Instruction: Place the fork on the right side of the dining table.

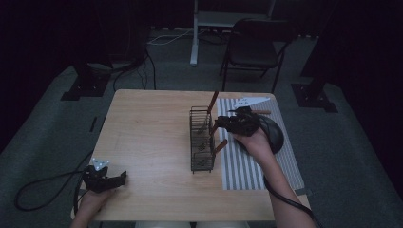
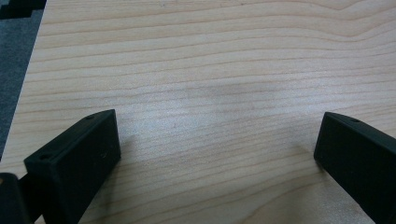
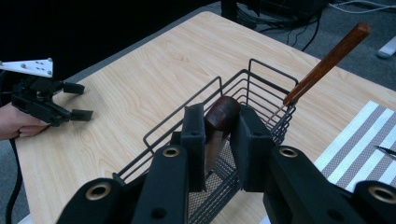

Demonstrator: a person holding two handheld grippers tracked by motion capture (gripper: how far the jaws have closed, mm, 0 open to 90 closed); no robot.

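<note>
**While clamped on a wooden handle at the wire basket: right gripper busy, left gripper idle**

Centre right of high view: black wire basket [image 1: 201,142] upright on pale wood table [image 1: 147,133], long side just beside left edge of grey striped placemat [image 1: 247,171].

Right gripper [image 1: 219,126], centre right of high view, reaching from over the mat to the basket's right side, held in right hand [image 1: 254,140]. In right gripper view, lower centre: jaws closed in on a dark rounded wooden handle [image 3: 223,112], one pad pressed to each side, handle end poking up between them, lower part down inside the basket [image 3: 252,79]. Blade or head of that utensil hidden; kind not identifiable.

Second utensil [image 3: 327,58], upper right of right gripper view: reddish-brown handle leaning out over the basket's far end, tilted, metal shank down inside. Same handle at upper end of basket in high view [image 1: 212,102].

Left gripper [image 1: 121,179], lower left of high view, low over the table's near left corner, well apart from basket. In left gripper view: jaws spread wide, bare wood grain between. Left edge of right gripper view: same gripper [image 3: 77,100], gaping, in left hand [image 3: 18,123].

Dark rounded object [image 1: 273,133] on mat behind right hand; not identifiable.
</note>
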